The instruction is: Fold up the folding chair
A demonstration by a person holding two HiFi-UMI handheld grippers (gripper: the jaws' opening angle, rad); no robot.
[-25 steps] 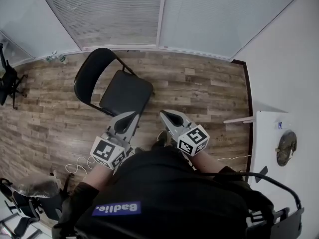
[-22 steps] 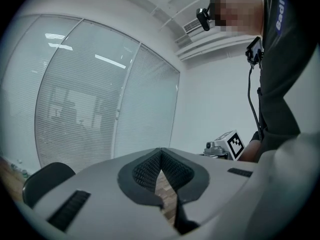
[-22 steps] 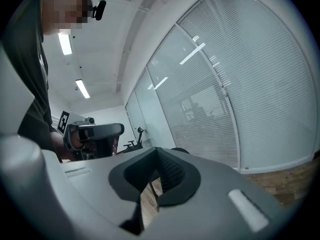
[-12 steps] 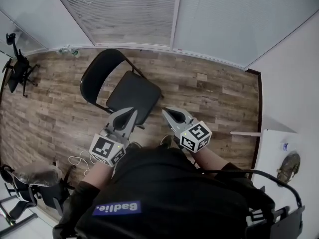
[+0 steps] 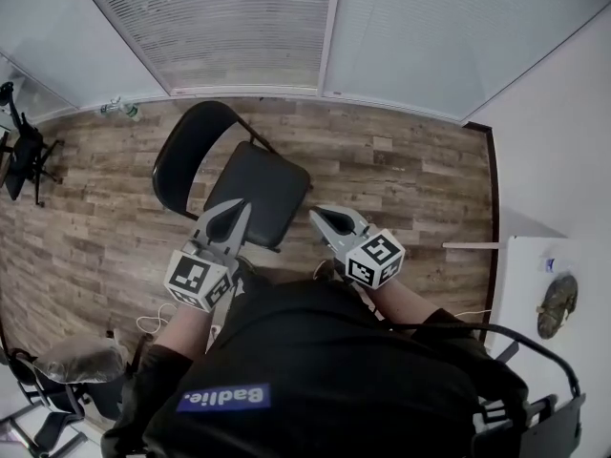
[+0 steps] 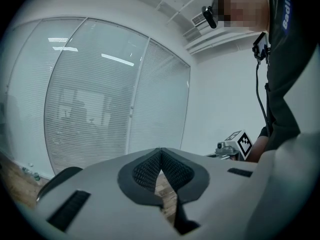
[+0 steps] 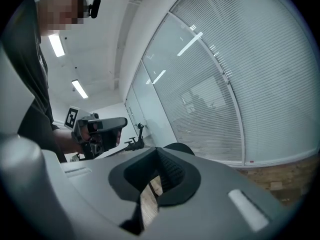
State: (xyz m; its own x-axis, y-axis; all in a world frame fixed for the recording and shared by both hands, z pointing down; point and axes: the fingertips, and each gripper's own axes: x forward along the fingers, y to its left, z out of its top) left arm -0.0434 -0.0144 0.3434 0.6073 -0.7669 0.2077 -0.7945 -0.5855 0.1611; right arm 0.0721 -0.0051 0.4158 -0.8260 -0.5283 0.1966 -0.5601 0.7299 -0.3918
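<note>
A black folding chair (image 5: 256, 186) stands unfolded on the wood floor, its curved backrest (image 5: 181, 156) toward the left in the head view. My left gripper (image 5: 238, 206) is shut and empty, with its tip over the seat's near left edge. My right gripper (image 5: 316, 218) is also shut and empty, just right of the seat's near corner. The left gripper view shows the left gripper (image 6: 160, 151) with its jaws together, and a dark backrest edge (image 6: 60, 176) low left. In the right gripper view the right gripper (image 7: 159, 150) has its jaws closed, with the backrest top (image 7: 179, 148) behind it.
Blinds cover the glass wall (image 5: 239, 27) beyond the chair. A white wall (image 5: 563, 132) runs along the right, with a white table (image 5: 549, 284) at its foot. An office chair (image 5: 24, 146) stands far left, and a white cable (image 5: 153, 318) lies on the floor by my left side.
Both grippers have moved closer to the chair. The left gripper's tip now overlaps the seat's near edge, and the view has shifted slightly.
</note>
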